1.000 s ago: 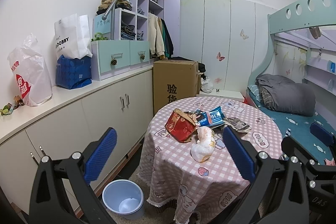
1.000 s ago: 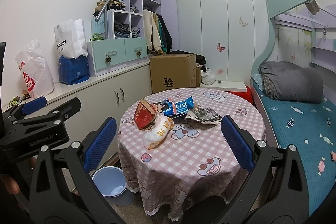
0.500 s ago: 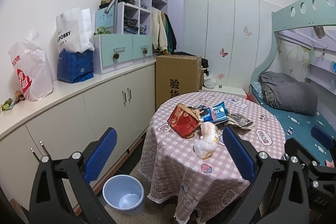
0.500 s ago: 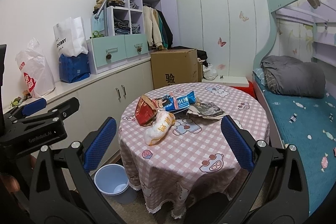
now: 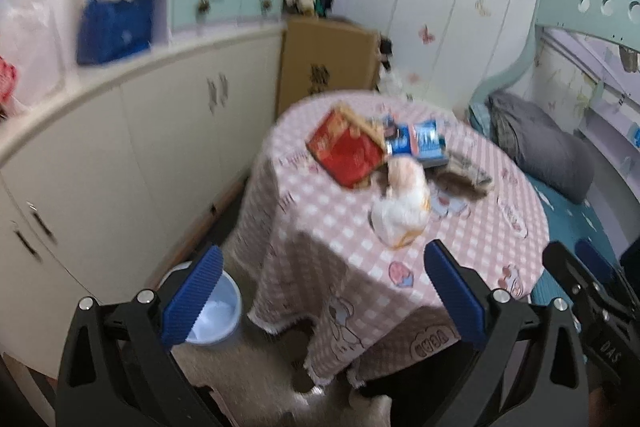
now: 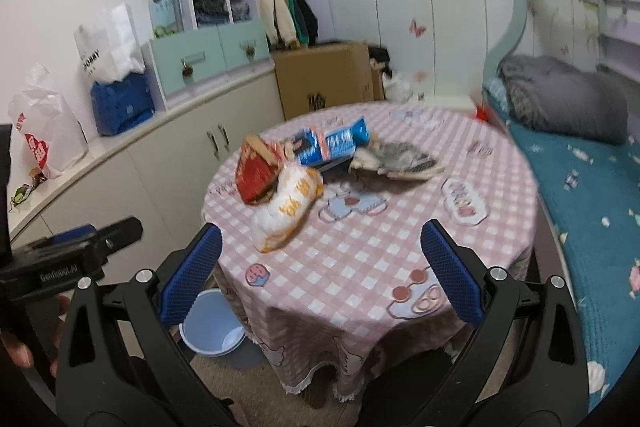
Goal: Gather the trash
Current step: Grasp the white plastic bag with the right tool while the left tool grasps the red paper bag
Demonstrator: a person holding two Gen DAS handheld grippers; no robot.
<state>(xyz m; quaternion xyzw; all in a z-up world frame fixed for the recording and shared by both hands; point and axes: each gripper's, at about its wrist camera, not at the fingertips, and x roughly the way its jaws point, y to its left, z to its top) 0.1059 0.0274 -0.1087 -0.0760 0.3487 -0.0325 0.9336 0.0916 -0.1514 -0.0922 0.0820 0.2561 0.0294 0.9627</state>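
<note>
Trash lies on a round table with a pink checked cloth [image 5: 348, 255] [image 6: 360, 259]: a red carton [image 5: 346, 151] [image 6: 254, 175], a white and orange bag [image 5: 402, 207] [image 6: 288, 209], a blue wrapper [image 5: 416, 143] [image 6: 332, 143] and a crumpled grey paper [image 5: 462, 173] [image 6: 400, 159]. A light blue bin [image 5: 214, 319] [image 6: 212, 325] stands on the floor left of the table. My left gripper [image 5: 320, 295] and right gripper [image 6: 318, 273] are both open and empty, in front of the table and short of the trash.
White cabinets [image 5: 120, 147] run along the left wall, with bags [image 6: 44, 131] on their counter. A cardboard box [image 6: 324, 79] stands behind the table. A bunk bed with a grey blanket [image 6: 560, 103] is at the right.
Both grippers have moved closer to the table and tilted down toward it. The jaws stay open. The trash has not moved.
</note>
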